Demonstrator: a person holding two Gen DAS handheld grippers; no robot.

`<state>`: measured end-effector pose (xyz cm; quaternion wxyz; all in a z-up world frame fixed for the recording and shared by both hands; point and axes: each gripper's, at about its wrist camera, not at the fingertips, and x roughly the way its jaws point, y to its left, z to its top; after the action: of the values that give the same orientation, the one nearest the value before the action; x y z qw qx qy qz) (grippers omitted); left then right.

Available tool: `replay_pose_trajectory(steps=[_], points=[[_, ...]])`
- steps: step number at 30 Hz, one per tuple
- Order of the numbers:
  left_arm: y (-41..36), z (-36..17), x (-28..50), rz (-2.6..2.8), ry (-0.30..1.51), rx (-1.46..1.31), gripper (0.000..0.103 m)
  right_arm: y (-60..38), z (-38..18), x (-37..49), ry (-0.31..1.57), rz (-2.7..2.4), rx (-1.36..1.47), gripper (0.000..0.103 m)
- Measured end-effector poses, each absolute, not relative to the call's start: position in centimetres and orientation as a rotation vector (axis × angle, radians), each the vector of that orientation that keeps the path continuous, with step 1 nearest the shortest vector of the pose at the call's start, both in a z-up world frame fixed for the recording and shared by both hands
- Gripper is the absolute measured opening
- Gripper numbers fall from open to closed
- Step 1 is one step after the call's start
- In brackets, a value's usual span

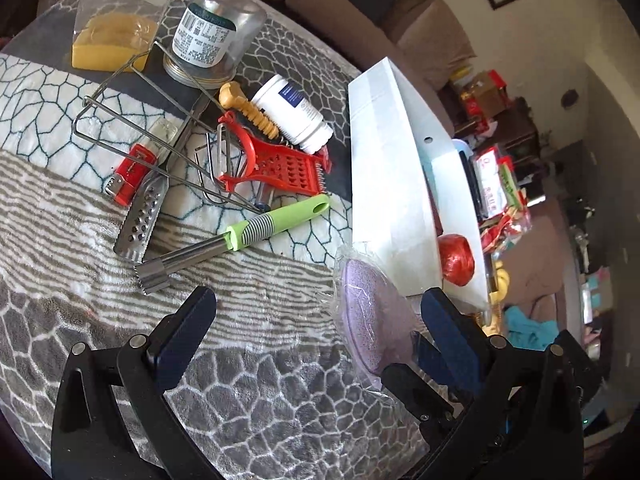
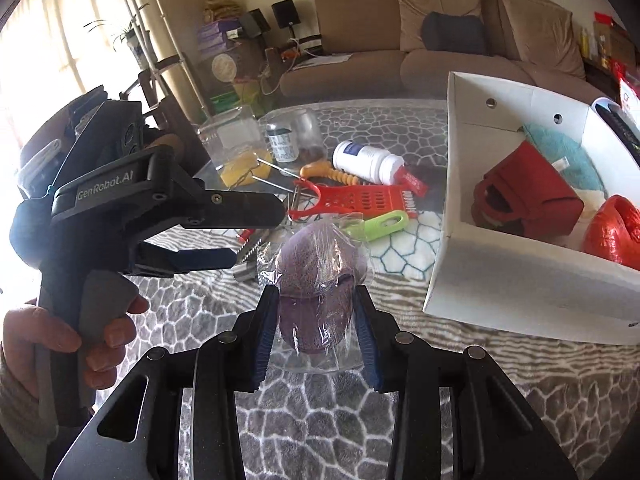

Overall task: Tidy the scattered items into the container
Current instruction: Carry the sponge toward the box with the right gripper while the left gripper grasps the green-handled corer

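Two tools are in view. The right tool (image 2: 316, 332) is clamped on a purple oval sponge in clear plastic wrap (image 2: 320, 280), which sticks out past its fingertips. The white cardboard box (image 2: 500, 280) lies at 2 o'clock from it. The left tool (image 1: 320, 312), jaws apart, holds nothing; the sponge sits at its 3 o'clock.

Grippers side by side

Right gripper (image 2: 316, 320) clamps a wrapped purple sponge (image 2: 320, 276); left gripper (image 1: 316, 320), at its nine o'clock, gapes empty, hand-held.
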<state>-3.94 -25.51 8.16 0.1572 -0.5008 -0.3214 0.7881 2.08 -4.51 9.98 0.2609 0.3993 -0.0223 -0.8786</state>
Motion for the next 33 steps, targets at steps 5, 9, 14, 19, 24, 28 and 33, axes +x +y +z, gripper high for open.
replay_pose_trajectory(steps=[5,9,14,19,24,28,33], points=[[-28.2,8.4,-4.7,2.389,-0.838,-1.46,0.102,-3.4,10.6,1.8,-0.08,-2.408,1.069,0.038],[-26.5,7.8,-5.1,2.501,-0.464,-1.522,0.099,-2.3,11.4,1.6,-0.114,-2.424,1.036,0.038],[-22.1,5.1,-5.8,2.501,-0.008,-1.564,0.076,-0.6,12.9,1.2,-0.198,-2.437,0.989,0.038],[-19.1,2.7,-7.3,2.439,0.182,-1.542,0.064,0.8,13.5,1.1,-0.231,-2.453,0.967,0.038],[-17.5,1.6,-8.0,2.429,0.225,-1.548,0.058,1.8,13.4,0.8,-0.239,-2.457,0.978,0.038],[-17.8,1.8,-8.7,2.454,0.157,-1.542,0.033,2.5,13.1,0.4,-0.242,-2.455,0.991,0.038],[-18.8,2.8,-8.3,2.429,0.014,-1.534,0.024,2.8,13.0,0.5,-0.245,-2.45,1.001,0.038]])
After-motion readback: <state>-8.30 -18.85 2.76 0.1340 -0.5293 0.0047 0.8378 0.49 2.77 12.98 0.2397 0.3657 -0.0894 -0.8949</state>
